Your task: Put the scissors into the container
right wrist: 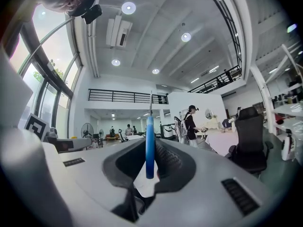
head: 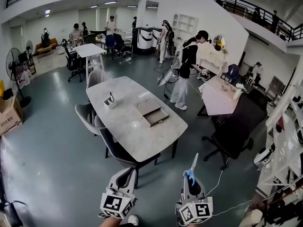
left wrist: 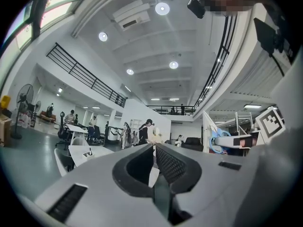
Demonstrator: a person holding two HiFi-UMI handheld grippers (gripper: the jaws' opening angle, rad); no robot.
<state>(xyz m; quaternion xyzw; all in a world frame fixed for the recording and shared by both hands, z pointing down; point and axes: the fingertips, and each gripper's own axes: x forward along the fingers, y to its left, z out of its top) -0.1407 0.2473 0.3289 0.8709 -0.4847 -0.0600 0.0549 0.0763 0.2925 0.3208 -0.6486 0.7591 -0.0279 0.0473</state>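
Note:
Blue-handled scissors (head: 192, 170) stand up from my right gripper (head: 191, 178), which is shut on the handles, blades pointing forward and up. In the right gripper view the scissors (right wrist: 150, 145) show edge-on between the pads. My left gripper (head: 129, 172) sits beside it at the lower left, shut with nothing in it; its jaws (left wrist: 153, 148) meet at the tip. Both grippers hang over the floor, short of the white marble table (head: 142, 143). On the table are a small white holder (head: 110, 101) with pens and an open grey box (head: 152, 112).
Grey chairs (head: 116, 152) stand along the table's near and left sides. A black office chair (head: 232, 136) is at the right, white shelving (head: 284, 150) at the far right. People stand beyond the table (head: 185, 70). A fan (head: 13, 65) and cartons are at the left.

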